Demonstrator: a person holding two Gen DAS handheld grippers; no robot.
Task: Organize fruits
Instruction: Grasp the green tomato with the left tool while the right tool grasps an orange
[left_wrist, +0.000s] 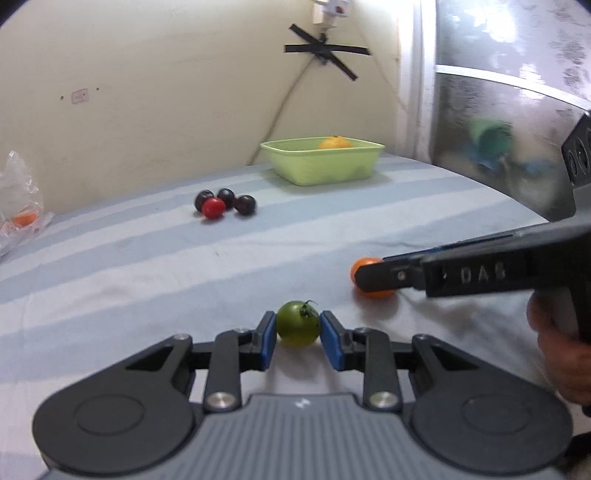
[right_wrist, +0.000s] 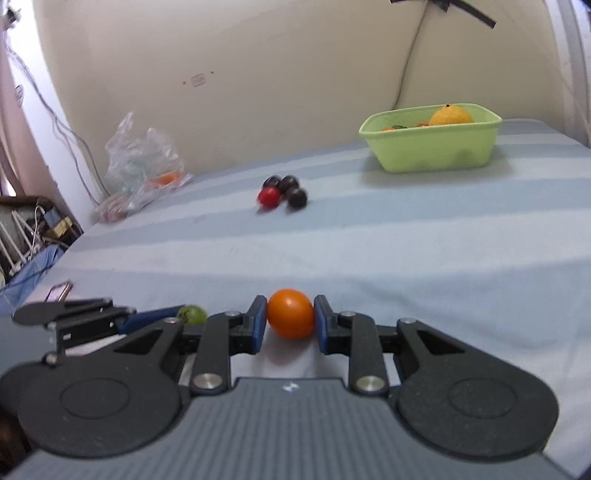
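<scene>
My left gripper (left_wrist: 297, 326) is shut on a small green tomato (left_wrist: 297, 323), its blue pads pressing both sides, just over the striped blue cloth (left_wrist: 147, 280). My right gripper (right_wrist: 290, 318) is shut on an orange tomato (right_wrist: 290, 314). In the left wrist view the right gripper (left_wrist: 364, 277) reaches in from the right with that orange tomato (left_wrist: 373, 293). The right wrist view shows the green tomato (right_wrist: 192, 314) at the left gripper's tips (right_wrist: 177, 314). A light green tub (left_wrist: 321, 160) (right_wrist: 432, 142) at the back holds a yellow-orange fruit (right_wrist: 450, 115) and smaller fruits.
A red tomato (left_wrist: 213, 207) and three dark ones (left_wrist: 225, 197) sit clustered mid-cloth (right_wrist: 282, 192). A crumpled clear plastic bag (right_wrist: 140, 162) with an orange fruit lies by the wall at the left. Cables hang on the wall. A person's hand (left_wrist: 561, 350) holds the right gripper.
</scene>
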